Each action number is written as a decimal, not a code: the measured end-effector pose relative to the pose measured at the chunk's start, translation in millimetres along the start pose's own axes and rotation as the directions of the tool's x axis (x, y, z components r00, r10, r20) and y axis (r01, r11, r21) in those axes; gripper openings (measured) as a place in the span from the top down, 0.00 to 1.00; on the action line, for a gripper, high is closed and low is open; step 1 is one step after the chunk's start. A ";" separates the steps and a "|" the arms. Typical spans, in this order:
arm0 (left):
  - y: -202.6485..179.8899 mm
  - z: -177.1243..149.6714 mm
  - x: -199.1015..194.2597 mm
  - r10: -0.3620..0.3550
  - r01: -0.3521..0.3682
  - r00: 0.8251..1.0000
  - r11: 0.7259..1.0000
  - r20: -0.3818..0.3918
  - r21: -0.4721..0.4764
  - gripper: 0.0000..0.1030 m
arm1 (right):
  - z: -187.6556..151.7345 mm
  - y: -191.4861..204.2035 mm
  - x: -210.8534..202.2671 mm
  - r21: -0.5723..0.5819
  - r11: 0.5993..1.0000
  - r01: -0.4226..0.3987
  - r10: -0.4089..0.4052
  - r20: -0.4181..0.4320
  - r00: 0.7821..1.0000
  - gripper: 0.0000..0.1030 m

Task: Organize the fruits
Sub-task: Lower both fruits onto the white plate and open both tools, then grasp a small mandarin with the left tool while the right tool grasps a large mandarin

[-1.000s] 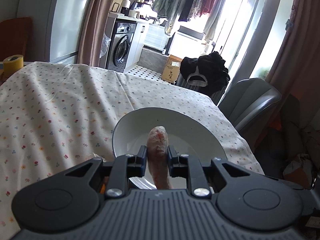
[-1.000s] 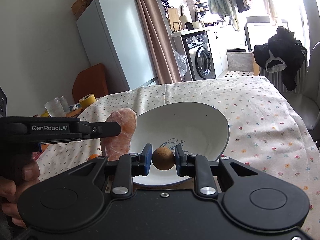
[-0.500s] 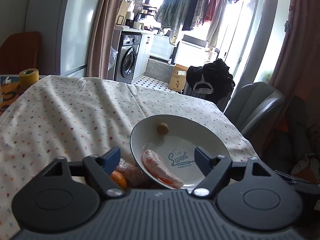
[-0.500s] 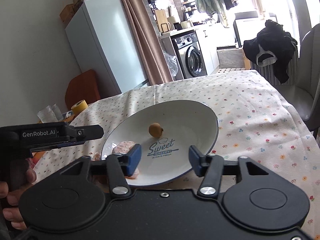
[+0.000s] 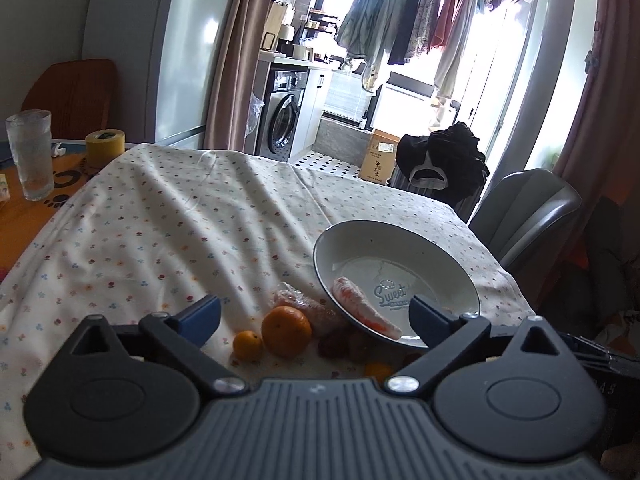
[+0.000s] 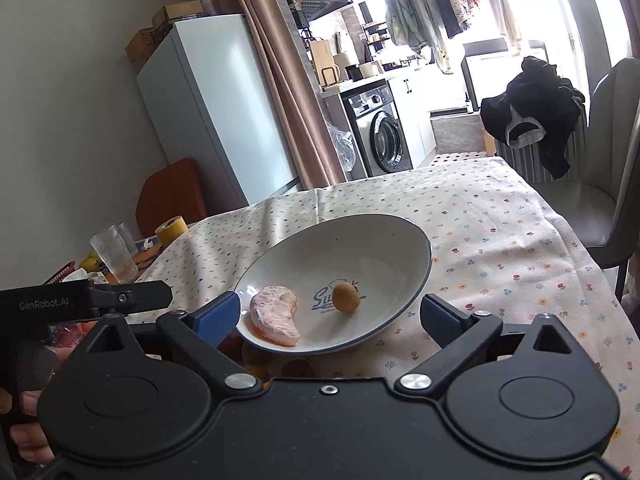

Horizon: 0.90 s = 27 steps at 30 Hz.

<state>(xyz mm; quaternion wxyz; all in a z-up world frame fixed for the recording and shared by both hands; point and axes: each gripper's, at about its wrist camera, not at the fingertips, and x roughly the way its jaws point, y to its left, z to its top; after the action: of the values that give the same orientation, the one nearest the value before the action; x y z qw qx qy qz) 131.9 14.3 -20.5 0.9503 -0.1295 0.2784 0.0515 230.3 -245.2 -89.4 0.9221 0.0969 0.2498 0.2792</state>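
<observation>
A white plate [image 6: 400,224] with a dark rim lies tilted on the flowered cloth, propped on loose fruit. In it rest a pink wrapped fruit piece [image 6: 276,316] and a small round brown fruit [image 6: 346,298]. My right gripper [image 6: 329,318] hangs just before the plate, jaws opening wide, nothing between them. My left gripper [image 5: 316,316] is opening too and holds nothing. Beyond it on the cloth lie an orange [image 5: 286,330], a kumquat [image 5: 247,344] and another wrapped piece [image 5: 304,304] against the plate [image 5: 400,232]. The brown fruit does not show in the left wrist view.
Dark reddish fruits [image 5: 340,346] sit under the plate's near edge. A glass [image 5: 30,154] and a yellow tape roll [image 5: 105,148] stand at the far left. A grey chair [image 5: 528,212] stands past the table's right edge. A hand [image 6: 28,404] grips the left tool.
Both grippers went from shut to wide open. The left let go of the pink wrapped piece and the right let go of the brown fruit, both into the plate. Both pulled back.
</observation>
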 end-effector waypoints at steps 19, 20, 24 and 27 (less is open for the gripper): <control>40.8 -21.1 -17.5 0.041 -0.041 0.999 0.999 -0.011 0.012 0.00 | -22.1 32.5 -4.5 -0.076 0.994 -0.075 0.068 -0.086 0.994 0.13; 41.9 -22.1 -16.9 0.044 -0.044 0.999 0.999 -0.015 0.014 0.00 | -23.8 33.5 -3.0 -0.078 0.994 -0.078 0.071 -0.096 0.993 0.16; 45.8 -27.1 -8.9 0.046 -0.045 0.997 0.999 -0.059 0.020 0.02 | -30.1 37.1 3.2 -0.080 0.993 -0.086 0.075 -0.126 0.989 0.22; 45.0 -31.4 -3.6 0.053 -0.050 0.996 0.998 -0.070 0.035 0.02 | -33.8 40.0 7.8 -0.090 0.992 -0.085 0.071 -0.141 0.987 0.23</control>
<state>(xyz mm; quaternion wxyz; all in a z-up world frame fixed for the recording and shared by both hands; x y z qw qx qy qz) 105.0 48.9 -53.8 0.9402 -0.1082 0.3161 0.0667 199.9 -206.4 -108.8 0.8946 0.0428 0.2951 0.3327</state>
